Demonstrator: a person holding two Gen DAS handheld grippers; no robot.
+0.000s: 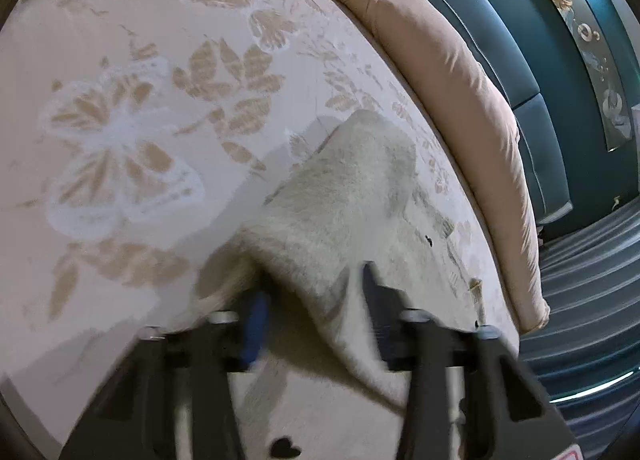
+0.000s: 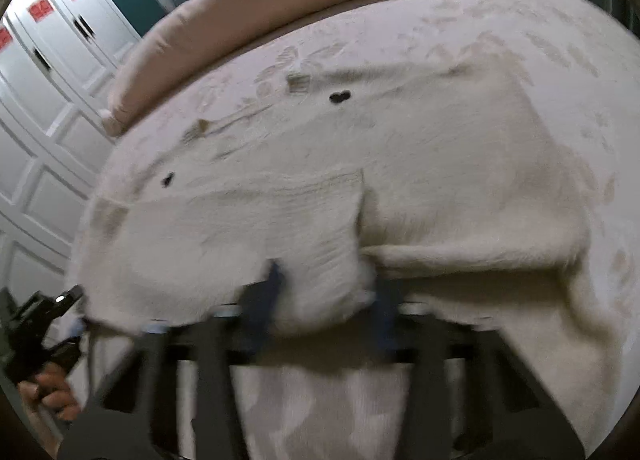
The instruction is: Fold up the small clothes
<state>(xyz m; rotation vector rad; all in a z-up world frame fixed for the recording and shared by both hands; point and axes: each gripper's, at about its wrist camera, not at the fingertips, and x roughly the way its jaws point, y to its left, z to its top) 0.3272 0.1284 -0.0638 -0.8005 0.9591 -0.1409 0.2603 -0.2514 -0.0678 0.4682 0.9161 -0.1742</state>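
Left wrist view: garment pinched at its near edge – fold under way, not finished.

The left gripper (image 1: 314, 302) is seen nearly closed on a raised ridge of the fluffy cream garment (image 1: 360, 180), which is tented up from the bed (image 1: 140, 60). The right gripper (image 2: 328, 288) is likewise closed on a bunch of the same near edge. Its view is blurred, so the pad contact is judged rather than clearly seen. The rest of the garment is spread flat on the floral sheet, near a rolled quilt (image 1: 460, 80) at the far side. One flap appears already laid over the body – so a first fold is judged done. Left to do, by this reading: the gripped edge is to be carried across, laid down and smoothed. No finished, compact bundle is shown yet, and no other clothes are in sight.
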